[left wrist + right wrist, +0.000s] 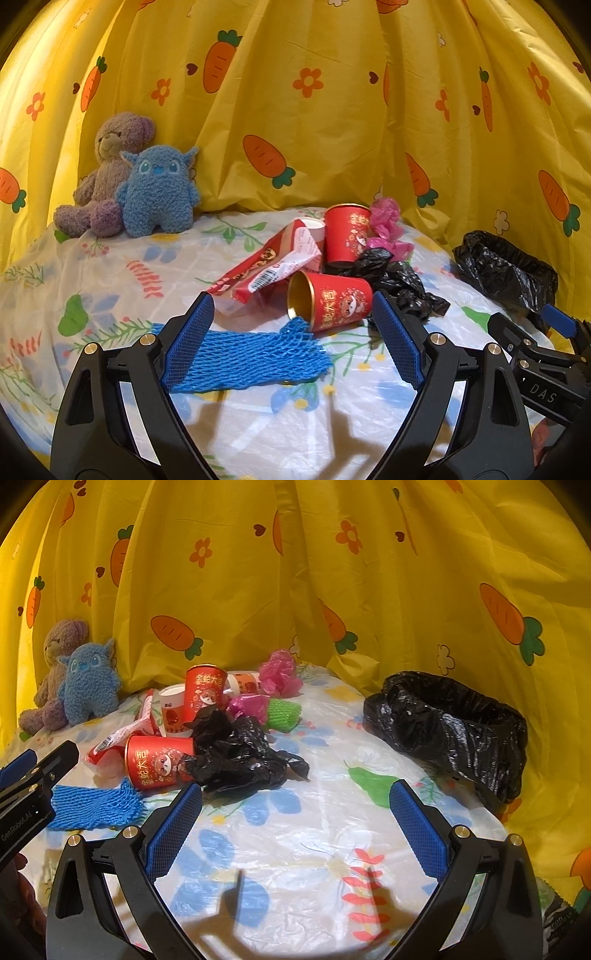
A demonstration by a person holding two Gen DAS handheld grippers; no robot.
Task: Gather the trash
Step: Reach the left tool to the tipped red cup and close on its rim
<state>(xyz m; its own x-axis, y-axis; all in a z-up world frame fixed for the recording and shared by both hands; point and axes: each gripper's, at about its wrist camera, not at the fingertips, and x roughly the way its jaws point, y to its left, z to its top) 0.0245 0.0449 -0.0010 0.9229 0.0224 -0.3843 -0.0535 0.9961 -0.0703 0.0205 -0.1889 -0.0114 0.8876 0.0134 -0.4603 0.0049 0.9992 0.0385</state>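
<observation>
- Left tool [293, 334]: jaws spread wide, gripping nothing, above the flat blue foam net sleeve [255, 360] on the floral plastic-covered table [295, 842].
- Right tool [295, 812]: released, empty.
- Red paper cups [332, 302], wrappers and crumpled black plastic [236, 757] sit mid-table.
- Open black bin bag [454, 723] sits near the right edge.

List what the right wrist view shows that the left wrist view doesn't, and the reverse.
Only the right wrist view shows the green foam net behind the pile. Only the left wrist view shows the whole blue foam net, flat on the table. Both share the tipped red cup, crumpled black bag, lined bin, and both open grippers.
</observation>
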